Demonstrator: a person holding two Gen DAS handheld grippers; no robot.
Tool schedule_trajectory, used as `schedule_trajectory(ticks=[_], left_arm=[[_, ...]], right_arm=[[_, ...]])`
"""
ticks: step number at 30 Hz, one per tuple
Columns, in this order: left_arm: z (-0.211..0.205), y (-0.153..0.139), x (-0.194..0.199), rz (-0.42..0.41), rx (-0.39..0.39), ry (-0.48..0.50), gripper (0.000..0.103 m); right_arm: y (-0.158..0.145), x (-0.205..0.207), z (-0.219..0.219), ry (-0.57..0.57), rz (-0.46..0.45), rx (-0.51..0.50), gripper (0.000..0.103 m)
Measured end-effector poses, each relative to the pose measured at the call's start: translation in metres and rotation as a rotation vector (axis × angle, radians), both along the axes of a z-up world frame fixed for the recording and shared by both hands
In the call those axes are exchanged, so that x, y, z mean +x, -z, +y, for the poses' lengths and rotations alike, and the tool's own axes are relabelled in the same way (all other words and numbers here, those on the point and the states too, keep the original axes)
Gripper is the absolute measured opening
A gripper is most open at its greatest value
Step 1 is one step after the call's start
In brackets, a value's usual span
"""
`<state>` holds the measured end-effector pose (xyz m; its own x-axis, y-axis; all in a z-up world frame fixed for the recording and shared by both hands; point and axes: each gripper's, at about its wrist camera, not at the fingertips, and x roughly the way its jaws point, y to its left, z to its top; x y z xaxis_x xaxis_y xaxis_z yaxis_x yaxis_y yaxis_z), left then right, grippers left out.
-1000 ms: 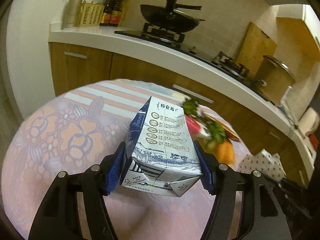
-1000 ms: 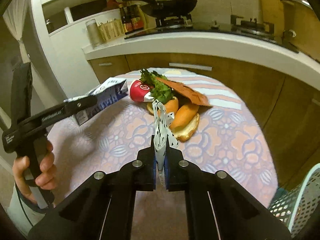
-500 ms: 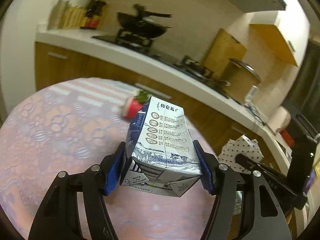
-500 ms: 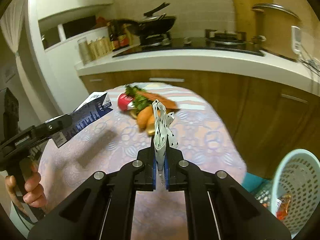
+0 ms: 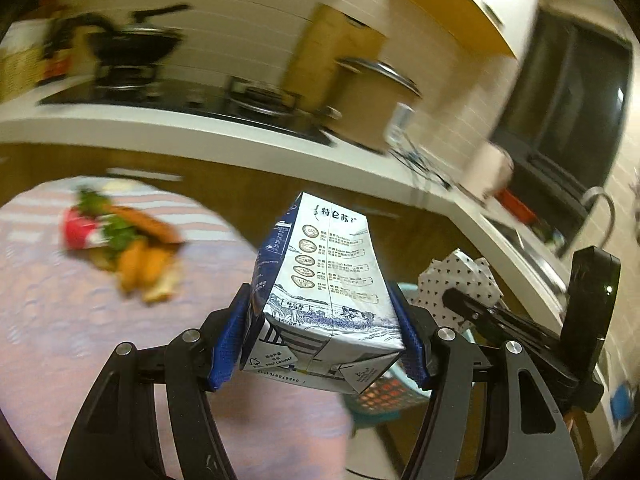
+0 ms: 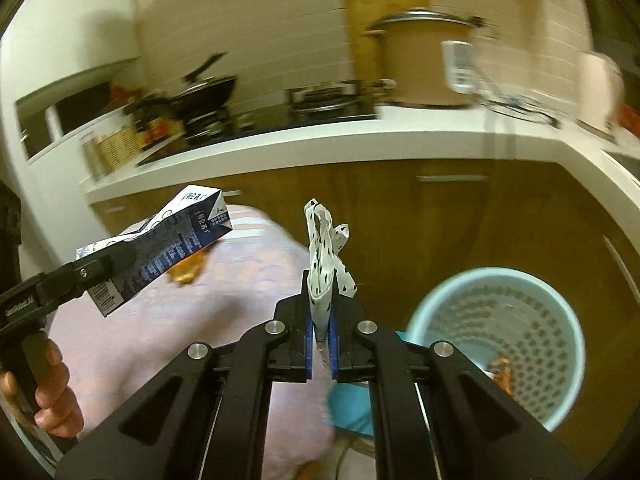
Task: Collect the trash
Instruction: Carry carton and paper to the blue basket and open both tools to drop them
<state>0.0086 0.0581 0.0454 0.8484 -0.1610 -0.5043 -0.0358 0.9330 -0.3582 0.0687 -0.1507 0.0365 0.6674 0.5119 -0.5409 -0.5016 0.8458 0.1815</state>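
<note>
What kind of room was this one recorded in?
A home kitchen: a wok on a gas stove, a big lidded pot on the white counter, wooden cabinets below.

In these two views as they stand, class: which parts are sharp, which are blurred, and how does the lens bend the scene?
Left wrist view: the carton and left gripper are sharp; the food scraps and pan are smeared. Right wrist view: the dotted paper in the right gripper is sharp, the pot streaks, and the counter curves under the fisheye, with dark corners.

milk carton (image 5: 326, 292) with FSC mark, barcode digits perhaps 3456789
</note>
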Motion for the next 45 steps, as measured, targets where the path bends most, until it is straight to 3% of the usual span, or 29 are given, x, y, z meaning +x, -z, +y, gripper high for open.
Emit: schedule_trajectory(ticks=[6, 12, 19, 32, 37, 45], left_arm=[[-0.07, 0.009, 0.052, 0.044, 0.031, 0.147, 0.063], [-0.127, 0.041, 0.101, 0.124, 0.011, 0.257, 0.063], [-0.162, 0.08, 0.135, 0.235, 0.007, 0.3, 0.063], [-0.172, 0.099, 0.148, 0.295, 0.003, 0.32, 0.067], [-0.161, 0.094, 0.142, 0.279, -0.009, 0.304, 0.07], [-0.137, 0.077, 0.126, 0.23, -0.05, 0.277, 0.07]], right_arm=[[0.023, 0.021, -0.075, 0.164, 0.059, 0.027, 0.004], [0.048, 0.043, -0.123, 0.295, 0.136, -0.013, 0.004], [0.098, 0.071, -0.161, 0.382, 0.326, -0.002, 0.004], [0.115, 0.085, -0.165, 0.385, 0.394, 0.007, 0.005], [0.116, 0.084, -0.166, 0.392, 0.407, 0.012, 0.007], [0.102, 0.076, -0.156, 0.373, 0.366, 0.014, 0.022]])
